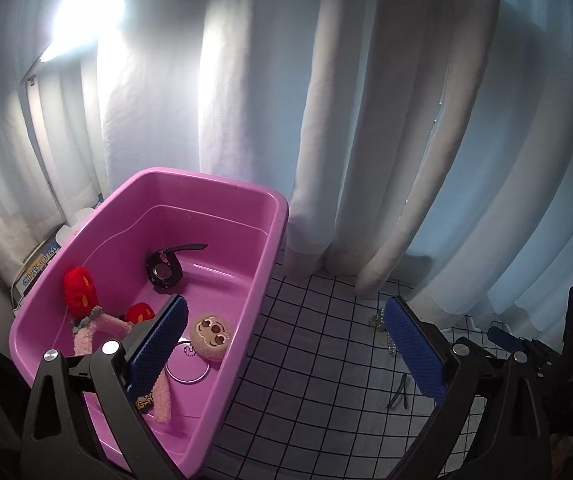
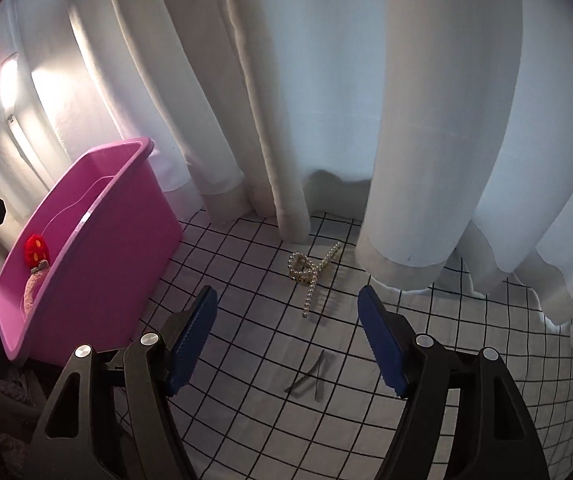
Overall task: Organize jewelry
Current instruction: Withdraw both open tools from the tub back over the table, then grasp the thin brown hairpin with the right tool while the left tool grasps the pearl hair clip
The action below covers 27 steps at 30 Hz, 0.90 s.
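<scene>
A pink plastic bin (image 1: 274, 204) stands on the left of a grid-patterned cloth (image 1: 318, 344). Inside lie a black watch (image 1: 164, 268), a red plush headband (image 1: 80, 286), a round plush face clip (image 1: 211, 338) and a thin metal ring (image 1: 186, 372). My left gripper (image 1: 286, 320) is open and empty, its left finger over the bin. A pearl necklace (image 2: 310, 268) lies on the cloth near the curtain, just ahead of my open, empty right gripper (image 2: 288, 304). A dark hairpin (image 2: 310, 378) lies between the right fingers. The bin also shows in the right wrist view (image 2: 126, 232).
White curtains (image 2: 326, 100) hang right behind the cloth and the bin. A bright lamp (image 1: 82, 20) glares at the upper left. The right gripper's black body (image 1: 546, 348) shows at the right edge of the left wrist view.
</scene>
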Motion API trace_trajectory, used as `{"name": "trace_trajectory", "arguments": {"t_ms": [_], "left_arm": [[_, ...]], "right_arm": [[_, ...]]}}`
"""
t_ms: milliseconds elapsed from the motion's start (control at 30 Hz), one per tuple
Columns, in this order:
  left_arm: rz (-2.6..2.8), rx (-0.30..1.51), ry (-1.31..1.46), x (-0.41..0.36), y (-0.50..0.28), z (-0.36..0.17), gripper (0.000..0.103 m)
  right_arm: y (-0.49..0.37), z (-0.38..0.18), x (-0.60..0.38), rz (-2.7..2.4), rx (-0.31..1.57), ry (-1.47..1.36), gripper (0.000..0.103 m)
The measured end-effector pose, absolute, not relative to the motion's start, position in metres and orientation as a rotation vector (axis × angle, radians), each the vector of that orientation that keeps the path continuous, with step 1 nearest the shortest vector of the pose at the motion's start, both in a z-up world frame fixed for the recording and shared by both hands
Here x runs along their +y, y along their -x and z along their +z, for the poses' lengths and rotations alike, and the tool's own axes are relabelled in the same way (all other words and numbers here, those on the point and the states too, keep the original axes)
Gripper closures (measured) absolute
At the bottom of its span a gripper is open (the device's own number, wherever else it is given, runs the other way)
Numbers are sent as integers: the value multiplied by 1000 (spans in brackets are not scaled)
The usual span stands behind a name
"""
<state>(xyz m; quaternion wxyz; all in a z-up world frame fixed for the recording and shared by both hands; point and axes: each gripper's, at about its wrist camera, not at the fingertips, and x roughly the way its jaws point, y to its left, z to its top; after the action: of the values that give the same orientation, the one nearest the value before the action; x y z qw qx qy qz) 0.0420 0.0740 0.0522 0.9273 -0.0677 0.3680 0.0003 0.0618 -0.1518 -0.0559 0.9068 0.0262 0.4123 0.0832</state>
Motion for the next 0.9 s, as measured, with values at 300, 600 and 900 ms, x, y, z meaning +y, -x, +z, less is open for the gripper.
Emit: {"name": "trace_trajectory", "arguments": {"t_ms": [300, 600, 900], "left_arm": [[-116, 873, 57, 0, -79, -8, 6], [-106, 1016, 2, -22, -113, -82, 6], [-92, 1089, -14, -29, -145, -122, 6]], "right_arm": [[-54, -149, -183, 106, 1019, -173, 34], [-72, -199, -159, 63, 1083, -145, 34], [-85, -220, -148, -28, 1064, -82, 35]]}}
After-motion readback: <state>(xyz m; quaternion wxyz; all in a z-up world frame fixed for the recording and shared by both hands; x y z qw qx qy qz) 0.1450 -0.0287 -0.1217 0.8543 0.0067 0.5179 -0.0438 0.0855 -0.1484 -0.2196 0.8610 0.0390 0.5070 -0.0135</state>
